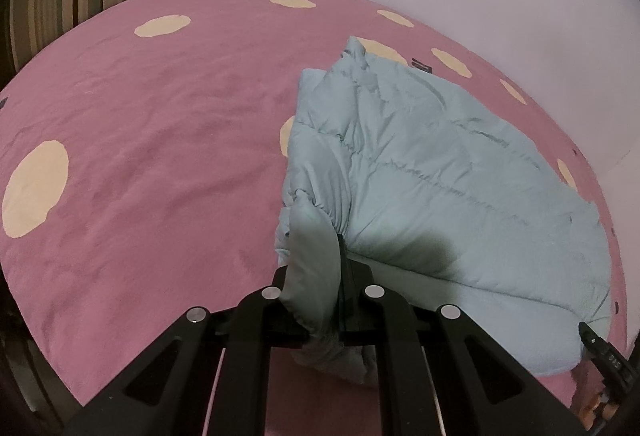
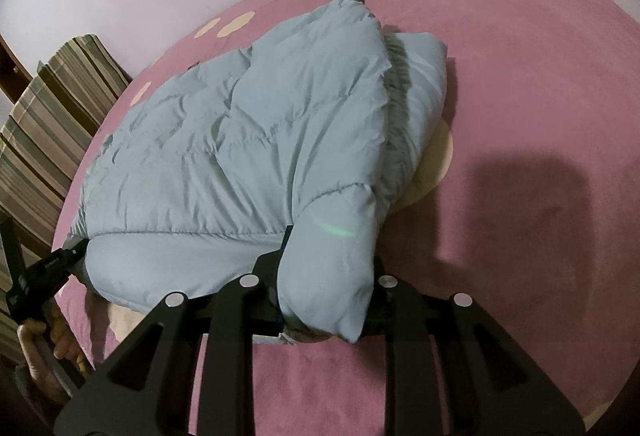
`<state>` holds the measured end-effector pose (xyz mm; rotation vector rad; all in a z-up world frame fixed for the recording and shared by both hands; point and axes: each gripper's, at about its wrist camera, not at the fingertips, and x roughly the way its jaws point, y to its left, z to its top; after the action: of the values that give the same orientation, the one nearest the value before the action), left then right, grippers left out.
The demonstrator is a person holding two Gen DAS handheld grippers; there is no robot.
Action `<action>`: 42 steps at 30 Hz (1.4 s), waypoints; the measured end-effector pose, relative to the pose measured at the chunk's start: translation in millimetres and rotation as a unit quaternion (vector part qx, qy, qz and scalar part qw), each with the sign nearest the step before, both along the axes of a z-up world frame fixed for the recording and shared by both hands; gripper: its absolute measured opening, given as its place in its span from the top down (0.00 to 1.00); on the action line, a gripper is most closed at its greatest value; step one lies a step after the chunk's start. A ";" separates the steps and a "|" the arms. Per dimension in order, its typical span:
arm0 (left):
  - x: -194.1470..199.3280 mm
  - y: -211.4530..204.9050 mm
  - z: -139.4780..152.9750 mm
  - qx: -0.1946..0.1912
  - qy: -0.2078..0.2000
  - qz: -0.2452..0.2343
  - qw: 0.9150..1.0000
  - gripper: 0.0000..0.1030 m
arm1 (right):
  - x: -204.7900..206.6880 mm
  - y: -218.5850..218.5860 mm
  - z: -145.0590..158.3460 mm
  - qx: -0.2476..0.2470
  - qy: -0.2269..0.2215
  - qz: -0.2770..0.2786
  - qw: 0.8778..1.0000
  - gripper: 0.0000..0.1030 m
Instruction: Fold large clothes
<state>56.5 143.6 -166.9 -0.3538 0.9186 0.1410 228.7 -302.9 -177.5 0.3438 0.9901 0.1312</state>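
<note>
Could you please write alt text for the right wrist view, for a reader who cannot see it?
The right tongs are clamped on a puffy fold of a pale blue padded jacket, which lies bunched on a pink bedspread with cream dots. The left tongs grip the jacket's edge at far left.

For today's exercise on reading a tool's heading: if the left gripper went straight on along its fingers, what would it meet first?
The left gripper already pinches a fold of the pale blue quilted puffer jacket; going on, it would probably push into the jacket's bulk, though depth is unclear.
</note>
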 end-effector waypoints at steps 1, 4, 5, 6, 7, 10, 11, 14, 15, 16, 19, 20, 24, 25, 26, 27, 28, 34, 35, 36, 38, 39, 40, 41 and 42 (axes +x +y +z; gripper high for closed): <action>0.8 -0.3 -1.0 0.003 0.001 -0.002 1.000 0.90 | 2.6 1.0 -0.9 -0.001 0.000 0.000 1.000 0.78; -0.9 -0.5 -0.5 0.009 0.003 -0.007 1.000 0.90 | 3.7 4.3 -1.1 -0.002 0.000 -0.001 1.000 0.75; -1.8 -0.8 0.2 0.011 0.003 -0.007 1.000 0.88 | 5.2 5.3 -1.4 -0.005 0.000 -0.002 1.000 0.73; -2.4 -0.3 1.0 0.013 0.005 -0.006 1.000 0.86 | 5.8 6.9 -2.1 -0.008 0.000 -0.003 1.000 0.72; -2.7 0.6 1.3 0.010 0.007 -0.005 1.000 0.86 | 0.8 7.3 -1.6 -0.011 -0.001 -0.003 1.000 0.71; -2.8 2.3 2.4 0.002 0.011 0.004 1.000 0.81 | -3.2 8.5 -0.8 -0.013 -0.003 -0.004 1.000 0.68; -2.1 1.5 3.0 0.001 0.012 0.007 1.000 0.79 | -3.6 8.3 -0.8 -0.013 -0.004 -0.005 1.000 0.67; -3.2 2.0 4.2 0.009 0.015 0.012 1.000 0.72 | -11.1 1.3 2.0 -0.015 -0.005 -0.009 1.000 0.61; -3.8 2.7 4.5 0.013 0.015 0.014 1.000 0.70 | -13.0 -2.4 3.5 -0.015 -0.006 -0.011 1.000 0.59; -4.6 3.5 4.7 0.018 0.016 0.016 1.000 0.65 | -14.5 -5.0 4.6 -0.015 -0.008 -0.015 1.000 0.57; -6.6 7.6 3.8 0.021 0.020 0.024 0.999 0.55 | -19.1 -12.7 8.1 -0.014 -0.011 -0.024 1.000 0.53; -7.5 10.0 3.6 0.019 0.022 0.027 0.999 0.52 | -20.3 -15.2 9.6 -0.015 -0.012 -0.029 0.999 0.51; -9.9 15.8 4.9 0.017 0.025 0.034 0.999 0.47 | -26.3 -25.2 19.0 -0.025 -0.021 -0.043 0.999 0.49; -10.4 16.4 5.5 0.017 0.025 0.034 0.999 0.47 | -26.9 -26.6 21.5 -0.029 -0.023 -0.046 0.998 0.49; -11.2 16.9 5.9 0.018 0.026 0.033 0.999 0.47 | -28.5 -28.6 25.0 -0.035 -0.027 -0.051 0.998 0.49; -12.5 17.4 7.2 0.021 0.026 0.033 0.999 0.47 | -29.9 -30.5 28.6 -0.041 -0.030 -0.056 0.997 0.49; -13.2 17.5 8.6 0.024 0.026 0.033 0.999 0.47 | -32.4 -32.2 31.7 -0.045 -0.033 -0.060 0.997 0.49; -19.3 20.7 25.2 0.036 0.012 0.037 0.999 0.47 | -40.0 -36.8 62.1 -0.071 -0.066 -0.079 0.992 0.52; -21.1 21.3 29.1 0.036 0.007 0.037 0.999 0.47 | -40.6 -34.2 68.9 -0.073 -0.074 -0.077 0.992 0.58; -23.3 22.2 35.0 0.037 -0.001 0.037 0.999 0.47 | -40.1 -31.5 73.3 -0.075 -0.079 -0.074 0.991 0.60; -24.8 23.0 43.0 0.041 -0.013 0.037 0.998 0.44 | -40.0 -20.4 83.0 -0.074 -0.091 -0.061 0.991 0.63; -24.7 23.6 46.2 0.043 -0.018 0.035 0.998 0.41 | -38.4 -15.2 85.1 -0.072 -0.092 -0.054 0.992 0.63; -23.7 24.5 48.1 0.044 -0.022 0.032 0.998 0.39 | -35.1 -5.5 86.1 -0.068 -0.091 -0.040 0.993 0.63; -21.5 25.9 48.9 0.045 -0.023 0.030 0.998 0.39 | -32.4 3.2 85.5 -0.065 -0.089 -0.027 0.994 0.63; -19.2 26.8 49.0 0.045 -0.021 0.027 0.998 0.39 | -28.4 10.2 84.9 -0.063 -0.086 -0.017 0.994 0.64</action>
<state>37.3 170.4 -117.9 -0.2981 0.8581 0.2230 200.3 -292.7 -92.6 0.2297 0.8181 0.0652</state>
